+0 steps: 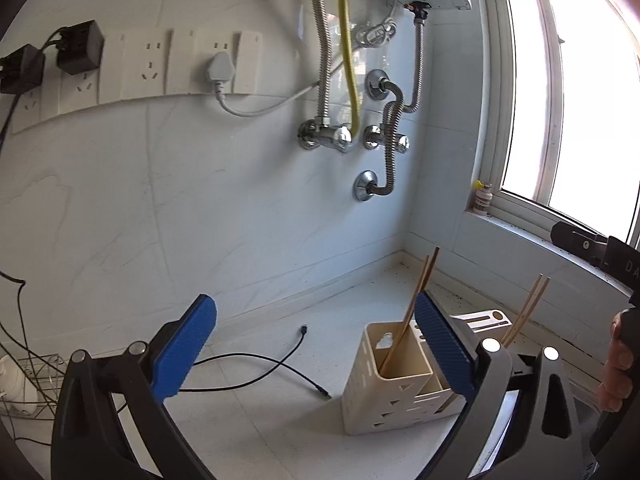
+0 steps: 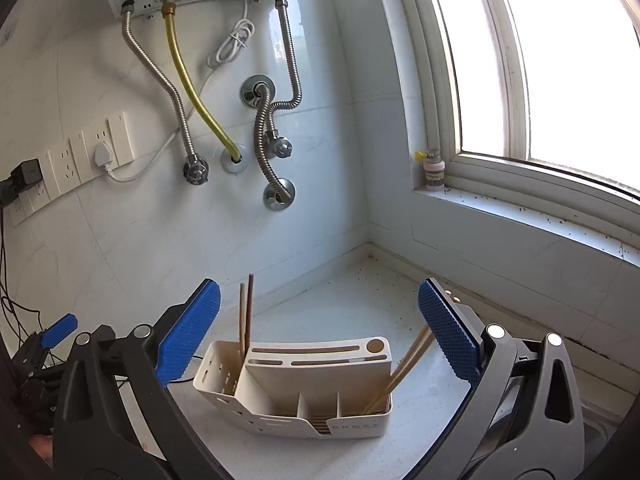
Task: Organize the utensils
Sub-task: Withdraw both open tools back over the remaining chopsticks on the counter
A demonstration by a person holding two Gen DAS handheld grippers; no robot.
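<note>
Utensil holder [image 2: 316, 392] keeps chopsticks [image 2: 245, 316], their lower ends hidden inside.

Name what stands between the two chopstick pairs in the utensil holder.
In the right wrist view, the slotted knife block and bare middle compartments separate the left pair from the right pair.

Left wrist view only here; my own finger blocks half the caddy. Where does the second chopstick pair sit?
Observer: The second pair leans to the right in the low front right compartment of the caddy.
Operator: Front row layout?
Observer: Three low compartments side by side, in front of the slotted knife block.
Operator: Right gripper holding anything?
Observer: No. The right gripper is open, with nothing between its pads.
</note>
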